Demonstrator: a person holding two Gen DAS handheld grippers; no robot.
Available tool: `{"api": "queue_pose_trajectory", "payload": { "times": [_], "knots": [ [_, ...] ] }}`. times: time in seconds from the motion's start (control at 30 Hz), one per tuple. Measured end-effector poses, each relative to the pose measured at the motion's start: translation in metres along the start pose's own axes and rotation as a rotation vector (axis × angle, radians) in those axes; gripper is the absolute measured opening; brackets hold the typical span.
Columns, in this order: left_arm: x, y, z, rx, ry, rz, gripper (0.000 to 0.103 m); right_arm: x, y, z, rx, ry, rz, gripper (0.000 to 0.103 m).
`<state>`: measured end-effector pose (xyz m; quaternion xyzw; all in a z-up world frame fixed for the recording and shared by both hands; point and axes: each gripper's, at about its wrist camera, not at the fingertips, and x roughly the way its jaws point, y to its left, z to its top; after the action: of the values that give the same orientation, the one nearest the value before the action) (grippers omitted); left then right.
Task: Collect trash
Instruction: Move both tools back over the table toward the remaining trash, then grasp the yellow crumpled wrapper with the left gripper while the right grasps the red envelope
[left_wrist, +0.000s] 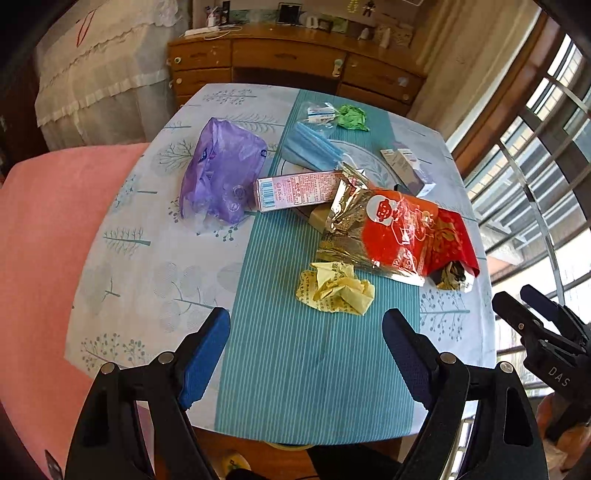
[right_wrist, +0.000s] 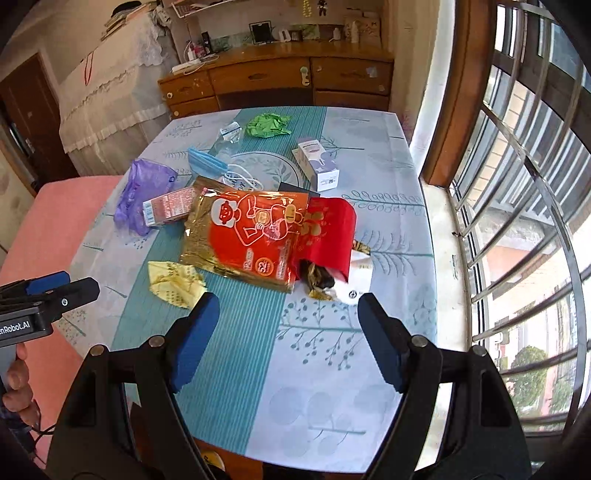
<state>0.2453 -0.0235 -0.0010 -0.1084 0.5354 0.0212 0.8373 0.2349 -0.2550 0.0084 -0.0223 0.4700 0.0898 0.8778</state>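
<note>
Left claw (left_wrist: 306, 332), right claw (right_wrist: 288, 317) both apart, empty; crumpled yellow paper (left_wrist: 337, 288); glossy red-gold foil bag (left_wrist: 388, 236).

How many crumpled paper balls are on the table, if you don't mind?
2: a yellow paper ball nearest the camera, a green paper ball at the far end. Others may hide under the wrappers.

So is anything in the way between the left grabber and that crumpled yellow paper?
No, nothing visible. The left gripper is open and hangs above the near end of the table. Only bare teal striped cloth lies between its fingers and the crumpled yellow paper. The red and gold bag sits just behind the paper, not in front.
</note>
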Motion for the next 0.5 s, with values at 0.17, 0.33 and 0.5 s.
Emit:
{"api": "queue_pose_trajectory", "payload": {
  "times": [0.17,0.33,0.5],
  "knots": [
    [0.041,-0.006,0.007,-0.102,0.061,0.022,0.087,0.060,-0.016,0.024,-0.053,0.054,-0.010,0.075],
    [0.070,-0.012,0.010,-0.156,0.097,0.046,0.087,0.106,-0.023,0.040,-0.074,0.090,-0.020,0.075],
    [0.097,-0.010,0.014,-0.224,0.139,0.045,0.087,0.133,-0.031,0.049,-0.103,0.121,0.004,0.068]
  ]
}}
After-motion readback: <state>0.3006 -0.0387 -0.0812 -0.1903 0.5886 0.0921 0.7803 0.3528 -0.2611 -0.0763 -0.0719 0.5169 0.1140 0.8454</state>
